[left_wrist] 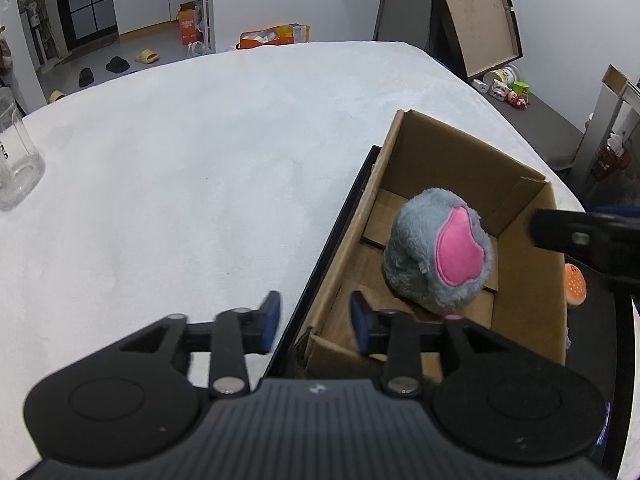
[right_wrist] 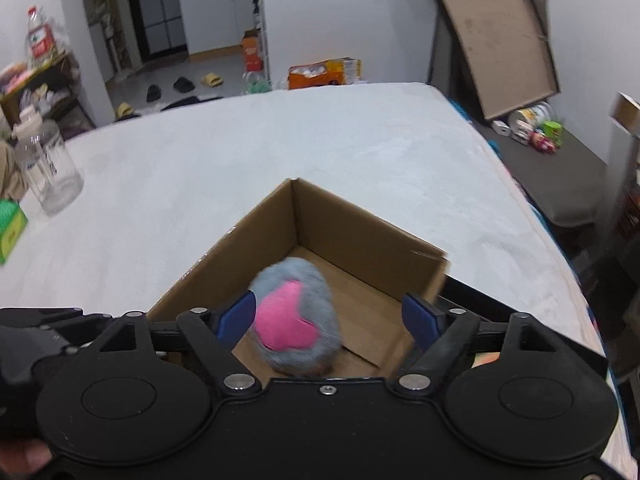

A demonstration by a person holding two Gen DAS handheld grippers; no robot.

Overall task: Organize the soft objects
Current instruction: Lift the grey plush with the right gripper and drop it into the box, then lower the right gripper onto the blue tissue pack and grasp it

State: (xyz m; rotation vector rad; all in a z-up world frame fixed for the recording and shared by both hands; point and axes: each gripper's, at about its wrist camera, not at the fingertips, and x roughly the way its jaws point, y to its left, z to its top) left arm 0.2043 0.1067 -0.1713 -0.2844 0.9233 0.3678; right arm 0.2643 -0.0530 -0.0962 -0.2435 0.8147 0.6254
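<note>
Our left claw (left_wrist: 316, 322) and right claw (right_wrist: 330, 320) both stand apart, gripping nothing; the grey plush toy (left_wrist: 438, 250) sits inside the cardboard box (left_wrist: 528, 288). Only the left view shows an orange toy (left_wrist: 575, 286) beyond the box, half hidden by its wall. The plush is blurred in the right view.

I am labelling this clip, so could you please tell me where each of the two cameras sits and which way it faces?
Left wrist: on the left gripper, angled down at the cardboard box's left wall; its own open fingers show, plus the right gripper at the right edge.
Right wrist: on the right gripper, angled down into the box; its open fingers show, plus a fingertip bottom left.
Shared: the box, the grey plush toy in it, the white table.
</note>
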